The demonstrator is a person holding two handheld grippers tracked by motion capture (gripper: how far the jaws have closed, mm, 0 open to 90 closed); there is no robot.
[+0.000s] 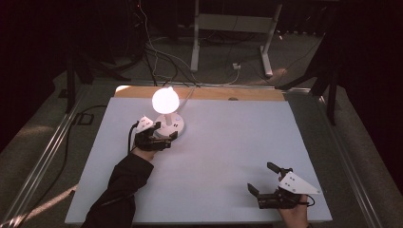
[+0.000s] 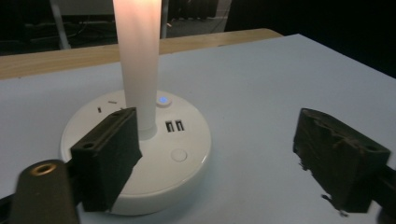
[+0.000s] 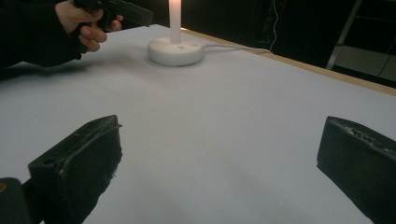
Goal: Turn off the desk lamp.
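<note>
- The right gripper (image 1: 262,178) sits close to the near right corner of the white surface (image 1: 228,156), held by a hand (image 1: 294,214) at the near edge; its jaws are spread wide and hold nothing.
- The right gripper view makes this plain: its two black jaws rise at either side with bare white surface between them, and beyond them the lamp base (image 3: 175,50) stands well apart, with a white cable (image 3: 238,48) trailing off toward the wooden far edge (image 3: 299,65).
- That same view catches the person's left hand (image 3: 88,25) and dark sleeve (image 3: 32,32) beside the lamp, the fingers wrapped round the left gripper's black body.
- Farther in, toward the far left part of the surface, the left gripper (image 1: 172,138) rests just beside the lamp base, its jaws wide apart and gripping nothing.
- The left gripper view gives detail that the high view cannot: one jaw hangs over the near rim of the round white lamp base (image 2: 187,154), whether touching it I cannot tell, while the other stands clear over bare surface.
- It also shows a small lit blue button (image 2: 162,99), two USB ports (image 2: 174,125), a round button (image 2: 179,155) and the glowing white stem (image 2: 138,60).
- The high view alone shows the bright round lamp head (image 1: 165,99), near the far edge.
- Beyond the surface lie floor cables (image 1: 157,57) and a white table frame (image 1: 233,33).
</note>
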